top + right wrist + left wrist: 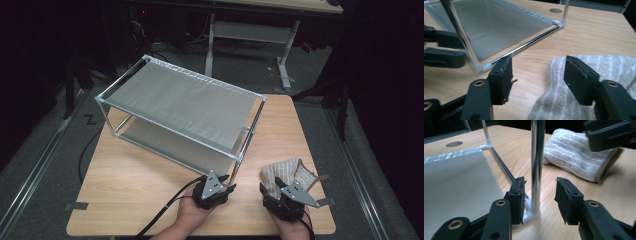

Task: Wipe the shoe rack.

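The left gripper [216, 189] sits at the near corner of the two-tier rack [180, 100], its jaws spread on either side of the upright corner post [537, 165] without pinching it, probably so the frame can be steadied or nudged. Just beside the rack on the wooden table [130, 185] lies a striped slipper [584, 82], close enough to go onto a shelf. The right gripper [537, 77] hangs over the slipper's edge with jaws parted, gripping nothing, apparently lining up for a pick.
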Motion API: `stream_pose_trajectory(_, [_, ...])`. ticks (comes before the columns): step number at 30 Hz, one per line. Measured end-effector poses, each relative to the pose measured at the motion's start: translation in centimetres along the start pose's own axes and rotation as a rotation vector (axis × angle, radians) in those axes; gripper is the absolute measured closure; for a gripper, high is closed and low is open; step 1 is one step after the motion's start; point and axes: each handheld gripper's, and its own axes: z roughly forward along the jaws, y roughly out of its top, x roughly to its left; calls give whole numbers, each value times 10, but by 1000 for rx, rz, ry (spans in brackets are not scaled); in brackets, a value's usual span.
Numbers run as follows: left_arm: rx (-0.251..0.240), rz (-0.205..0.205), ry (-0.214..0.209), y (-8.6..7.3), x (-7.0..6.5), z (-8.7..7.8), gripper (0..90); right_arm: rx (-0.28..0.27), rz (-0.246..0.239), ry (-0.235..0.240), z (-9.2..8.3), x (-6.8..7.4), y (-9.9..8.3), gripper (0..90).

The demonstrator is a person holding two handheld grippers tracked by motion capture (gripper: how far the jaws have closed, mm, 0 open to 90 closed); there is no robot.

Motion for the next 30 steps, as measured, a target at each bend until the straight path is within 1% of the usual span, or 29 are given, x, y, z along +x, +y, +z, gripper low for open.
stream_pose_trajectory(3, [-13, -13, 0, -3, 6, -24, 573, -14, -18, 9, -1, 4, 4, 383])
stream_pose_trajectory(4, [-12, -14, 0, -4, 8, -30, 570, -19, -18, 12, -1, 5, 5, 377])
stream_pose_trajectory(5, [-6, -18, 3, -6, 11, -40, 566, -20, -21, 18, -1, 6, 6, 369])
stream_pose_trajectory(7, [4, -16, 17, -9, 17, -55, 559, -26, -33, 37, 2, 11, 8, 348])
stream_pose_trajectory(9, [16, -24, 44, -14, 25, -71, 552, -27, -41, 51, 4, 16, 8, 333])
stream_pose_trajectory(11, [16, -47, 63, -19, 34, -88, 545, -32, -47, 67, 6, 22, 9, 325])
stream_pose_trajectory(12, [12, -52, 77, -22, 38, -96, 542, -34, -48, 77, 8, 25, 10, 325])
stream_pose_trajectory(13, [4, -52, 103, -27, 42, -106, 540, -39, -54, 88, 9, 28, 11, 328])
stream_pose_trajectory(14, [2, -53, 121, -30, 45, -111, 543, -46, -65, 101, 11, 32, 12, 337])
stream_pose_trajectory(15, [2, -70, 144, -34, 49, -117, 547, -51, -72, 108, 12, 35, 13, 348])
stream_pose_trajectory(16, [4, -81, 151, -36, 52, -120, 548, -67, -87, 111, 14, 38, 14, 368])
stream_pose_trajectory(18, [1, -92, 186, -38, 57, -127, 546, -84, -95, 135, 17, 43, 16, 384])
stream_pose_trajectory(20, [5, -105, 201, -42, 62, -132, 547, -89, -97, 150, 20, 47, 20, 401])
stream_pose_trajectory(24, [23, -91, 233, -47, 63, -142, 545, -98, -110, 188, 29, 57, 26, 429])
stream_pose_trajectory(26, [21, -98, 249, -50, 63, -148, 544, -91, -117, 190, 36, 62, 29, 456])
stream_pose_trajectory(30, [27, -109, 282, -54, 63, -158, 545, -90, -116, 198, 47, 68, 33, 554])
